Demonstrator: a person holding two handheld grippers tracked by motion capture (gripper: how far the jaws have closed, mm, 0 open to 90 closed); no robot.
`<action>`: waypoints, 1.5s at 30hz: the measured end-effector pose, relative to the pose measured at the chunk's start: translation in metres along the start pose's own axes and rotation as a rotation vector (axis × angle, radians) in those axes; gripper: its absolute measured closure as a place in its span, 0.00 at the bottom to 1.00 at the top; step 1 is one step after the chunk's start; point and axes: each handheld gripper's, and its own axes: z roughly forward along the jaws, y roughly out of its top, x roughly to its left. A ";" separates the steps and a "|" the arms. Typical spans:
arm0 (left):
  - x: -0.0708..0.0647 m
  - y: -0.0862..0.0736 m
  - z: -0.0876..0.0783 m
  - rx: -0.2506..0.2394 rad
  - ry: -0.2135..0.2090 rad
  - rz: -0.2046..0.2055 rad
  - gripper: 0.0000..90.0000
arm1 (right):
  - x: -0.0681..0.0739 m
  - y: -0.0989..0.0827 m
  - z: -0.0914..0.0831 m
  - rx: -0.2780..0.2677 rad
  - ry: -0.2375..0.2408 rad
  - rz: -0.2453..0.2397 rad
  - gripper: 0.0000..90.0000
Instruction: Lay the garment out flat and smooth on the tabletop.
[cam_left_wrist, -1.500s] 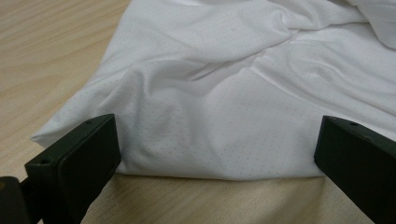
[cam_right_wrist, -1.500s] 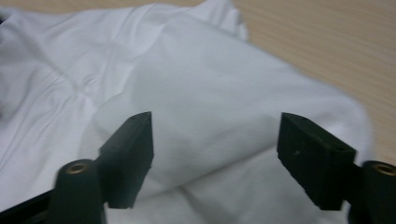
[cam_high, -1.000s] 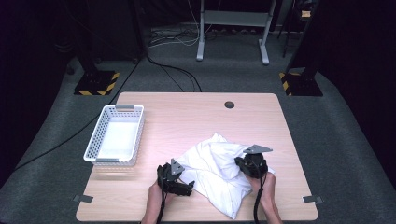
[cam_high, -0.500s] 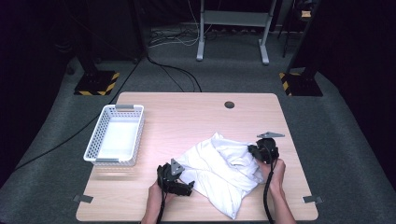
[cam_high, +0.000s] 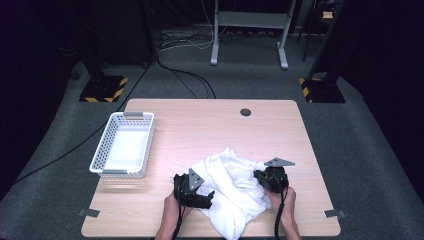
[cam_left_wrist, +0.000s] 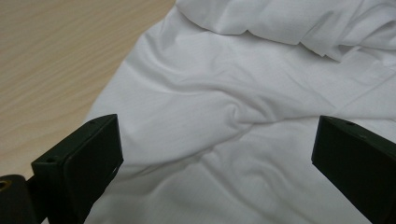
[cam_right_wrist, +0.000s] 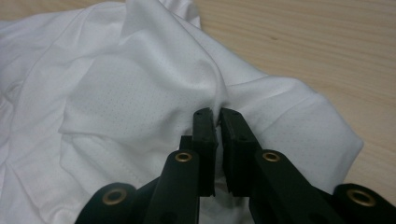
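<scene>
Your white garment (cam_high: 235, 192) lies crumpled on the near half of the table (cam_high: 210, 125), well to the right of the white basket (cam_high: 123, 145), which is your landmark here; same heap, roughly the same spot as a second ago. Your right gripper (cam_high: 261, 178) sits at the garment's far-from-basket edge, jaws pressed together on a pinched fold of the white mesh cloth, which is plain in the right gripper view (cam_right_wrist: 217, 114), where the fabric bunches right between the two black tips. Half a second ago that gripper was out further from the basket, near the table's right edge with the cloth stretched after it; now it has come back in toward the basket and down, close to where it was a second ago, and the heap has slackened. Your left gripper (cam_high: 210, 196) rests on the garment's basket-side edge, unmoved across all three high views. Its jaws stand wide apart in the left gripper view (cam_left_wrist: 212, 154), with rumpled white cloth lying between and beneath them, nothing clamped. Basket unmoved.
</scene>
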 end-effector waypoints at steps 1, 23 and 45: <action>0.000 -0.001 0.003 0.022 -0.004 0.008 0.01 | 0.002 0.000 -0.002 0.001 0.002 -0.009 0.94; 0.003 -0.010 0.012 0.035 -0.041 -0.044 0.02 | -0.028 0.032 -0.004 0.060 0.070 0.021 0.39; 0.003 -0.010 0.012 0.035 -0.041 -0.044 0.02 | -0.094 0.060 0.012 0.066 -0.228 0.075 0.89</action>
